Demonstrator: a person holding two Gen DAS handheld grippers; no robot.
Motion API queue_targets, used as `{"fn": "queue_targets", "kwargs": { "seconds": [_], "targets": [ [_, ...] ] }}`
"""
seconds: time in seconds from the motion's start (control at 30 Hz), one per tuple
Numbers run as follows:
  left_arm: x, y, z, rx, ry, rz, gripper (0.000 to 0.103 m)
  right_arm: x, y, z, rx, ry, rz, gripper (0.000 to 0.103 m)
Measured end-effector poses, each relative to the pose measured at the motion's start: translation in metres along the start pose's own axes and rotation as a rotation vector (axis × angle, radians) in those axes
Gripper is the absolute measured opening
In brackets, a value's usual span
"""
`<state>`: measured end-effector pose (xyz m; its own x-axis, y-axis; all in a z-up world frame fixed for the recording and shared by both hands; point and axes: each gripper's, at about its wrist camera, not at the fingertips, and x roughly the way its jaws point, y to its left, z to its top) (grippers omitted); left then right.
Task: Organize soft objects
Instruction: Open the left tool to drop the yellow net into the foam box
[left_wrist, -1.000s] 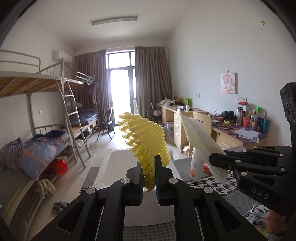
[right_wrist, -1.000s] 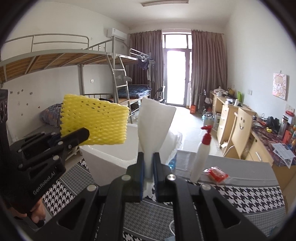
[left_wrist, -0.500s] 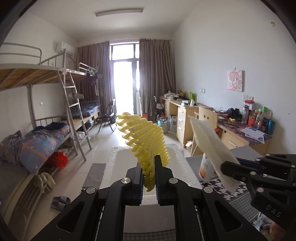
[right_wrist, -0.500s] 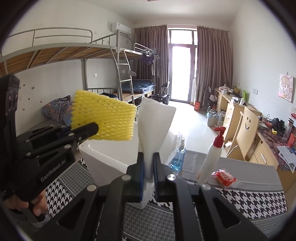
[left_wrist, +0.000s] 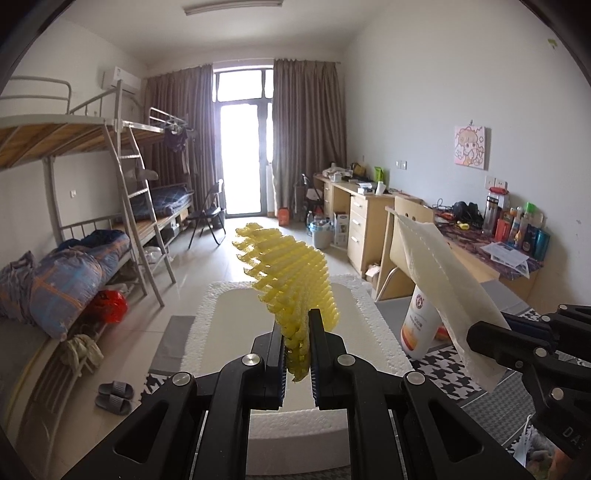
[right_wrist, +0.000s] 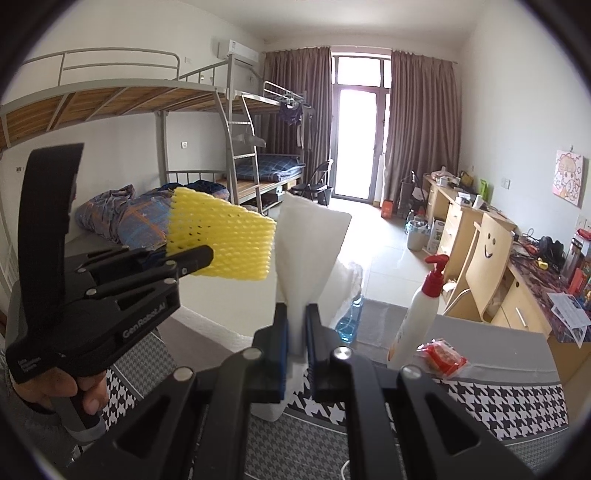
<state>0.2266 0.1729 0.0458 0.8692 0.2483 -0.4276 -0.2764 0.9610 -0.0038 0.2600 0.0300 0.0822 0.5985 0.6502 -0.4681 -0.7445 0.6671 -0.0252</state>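
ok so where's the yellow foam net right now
The yellow foam net is pinched in the left gripper, held up over the white foam box, left of the white sheet in the right gripper.

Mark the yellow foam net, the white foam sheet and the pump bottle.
yellow foam net (left_wrist: 291, 273), left wrist view, mesh middle.
white foam sheet (right_wrist: 308, 243), right wrist view, upper face.
pump bottle (right_wrist: 417, 317), right wrist view, white body.

I'm looking at a dorm room: metal bunk beds (left_wrist: 92, 177) with ladder (right_wrist: 242, 147) are lining the left wall, wooden desks (left_wrist: 354, 214) are running along the right, curtains (right_wrist: 421, 122) are framing a balcony door (left_wrist: 242, 155), slippers (left_wrist: 112, 397) lying on tile.
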Motion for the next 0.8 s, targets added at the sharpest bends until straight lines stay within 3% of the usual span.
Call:
{"fn": "queue_targets", "kwargs": {
  "seconds": [0.13,0.17,0.23,0.27,0.3,0.47,0.8],
  "targets": [
    [0.01,0.001,-0.002,-0.001,0.028,-0.029,0.012,0.002,-0.001,0.0,0.001,0.005,-0.008,0.012],
    [0.014,0.001,-0.002,-0.003,0.044,-0.032,0.017,0.003,-0.002,0.0,-0.001,0.006,-0.011,0.012],
    [0.017,0.003,-0.003,-0.007,0.062,-0.019,0.045,0.004,-0.002,0.001,-0.001,0.008,-0.016,0.012],
    [0.016,0.004,-0.004,-0.008,0.061,-0.013,0.073,0.004,-0.002,0.0,0.0,0.008,-0.018,0.012],
    [0.014,0.004,-0.004,-0.009,0.051,-0.003,0.087,0.004,-0.003,0.0,0.0,0.01,-0.019,0.012],
    [-0.003,0.009,-0.004,-0.016,0.008,0.031,0.096,0.006,-0.004,0.0,0.002,0.009,-0.015,0.012],
    [-0.031,0.019,-0.008,-0.016,-0.06,0.103,0.102,0.018,0.007,0.005,-0.01,0.02,0.008,0.012]
  ]
}}
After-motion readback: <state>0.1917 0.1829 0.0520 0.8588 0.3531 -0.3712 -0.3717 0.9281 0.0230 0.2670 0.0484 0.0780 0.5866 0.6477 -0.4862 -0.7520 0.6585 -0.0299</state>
